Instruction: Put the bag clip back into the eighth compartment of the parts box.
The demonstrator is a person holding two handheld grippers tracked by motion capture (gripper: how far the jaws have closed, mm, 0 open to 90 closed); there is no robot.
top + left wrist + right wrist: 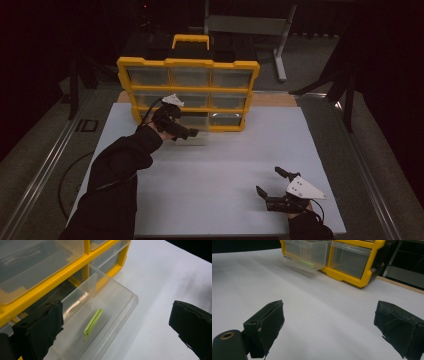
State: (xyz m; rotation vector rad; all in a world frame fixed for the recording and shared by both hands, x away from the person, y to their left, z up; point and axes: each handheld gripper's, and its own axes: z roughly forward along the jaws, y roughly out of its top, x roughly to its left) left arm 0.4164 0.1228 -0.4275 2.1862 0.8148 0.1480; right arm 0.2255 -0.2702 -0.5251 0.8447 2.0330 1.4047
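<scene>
Yellow plastic frames the drawer cabinet (pixel 187 92) standing at the far side of the white table (pixel 220 165). At the left, the left claw (pixel 192 133) hovers wide apart at a clear drawer (pixel 105 315) pulled out of the bottom row. The left gripper view looks down into that drawer, where a slim light-green strip (pixel 93 322) lies flat, its long axis running from front to back of the drawer. From the right gripper view it is a green blur (pixel 306 264). At the right, the right claw (pixel 272 185) rests wide apart above bare table, well apart from the cabinet.
</scene>
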